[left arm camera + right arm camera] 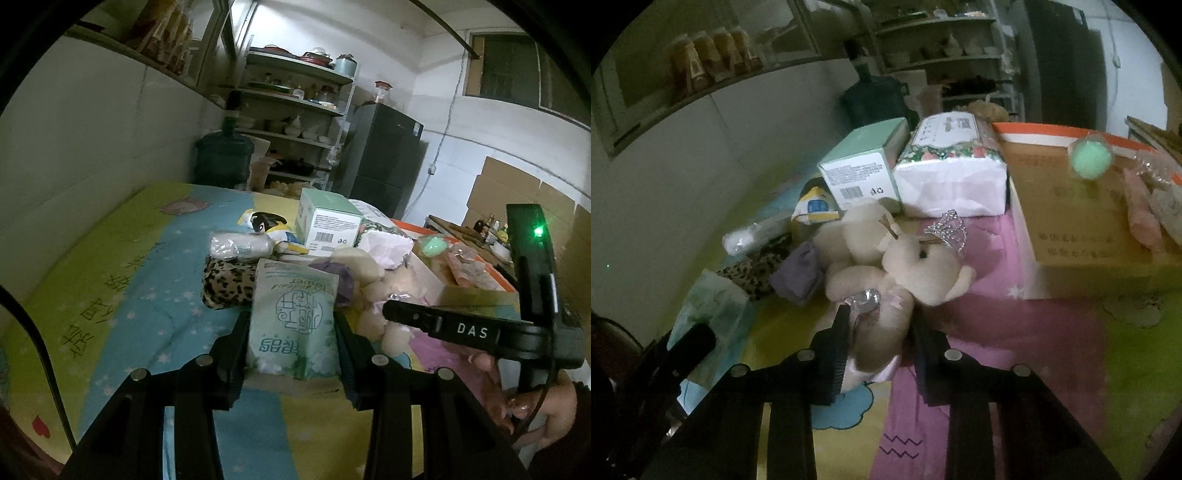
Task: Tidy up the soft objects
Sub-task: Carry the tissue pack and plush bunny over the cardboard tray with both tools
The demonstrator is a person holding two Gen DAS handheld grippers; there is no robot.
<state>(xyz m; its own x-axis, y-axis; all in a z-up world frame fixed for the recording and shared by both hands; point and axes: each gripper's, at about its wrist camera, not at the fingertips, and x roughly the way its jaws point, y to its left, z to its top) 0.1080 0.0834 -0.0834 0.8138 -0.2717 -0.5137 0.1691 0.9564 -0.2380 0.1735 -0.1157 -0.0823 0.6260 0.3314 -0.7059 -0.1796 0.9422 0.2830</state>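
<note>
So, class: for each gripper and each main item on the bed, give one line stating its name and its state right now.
left gripper: shut on the green tissue pack, held upright.
right gripper: shut on the plush bear, which lies on the bedsheet.
cardboard box: open, items inside.
mint-green carton: closed, lying on its side.
floral tissue pack: sealed, lying flat.
leopard-print cloth: bunched up.

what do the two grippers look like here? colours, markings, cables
Both are matte black, with ribbed finger pads and round silver bolt heads on the finger mounts. The right gripper has a white "DAS" label, a lit green LED on its upright black block, and a thin black cable. Left gripper shows no markings.
</note>
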